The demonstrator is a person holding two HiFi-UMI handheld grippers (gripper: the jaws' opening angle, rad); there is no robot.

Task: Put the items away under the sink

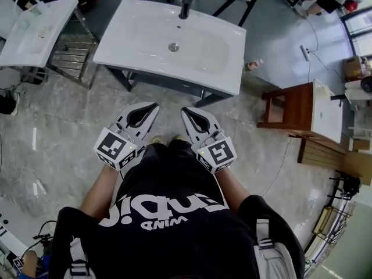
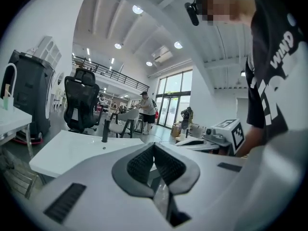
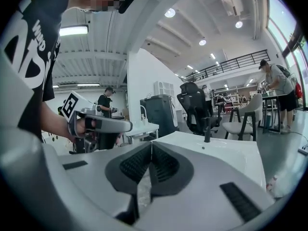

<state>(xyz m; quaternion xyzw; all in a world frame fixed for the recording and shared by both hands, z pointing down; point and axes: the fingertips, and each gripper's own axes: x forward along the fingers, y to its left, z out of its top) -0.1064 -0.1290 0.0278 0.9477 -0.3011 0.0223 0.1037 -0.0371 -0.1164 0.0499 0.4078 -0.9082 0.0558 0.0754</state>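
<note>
A big white rectangular sink stands on a dark metal frame on the grey stone floor. A round metal drain sits in the middle of the sink, and a black tap stands at its far edge. On the near side of the sink, a person in a black shirt with white letters holds two tools side by side. The white left gripper and the white right gripper both point at the sink, with their jaws closed. A smaller white sink stands to the left of the big sink. A brown wooden stand stands to its right.
</note>
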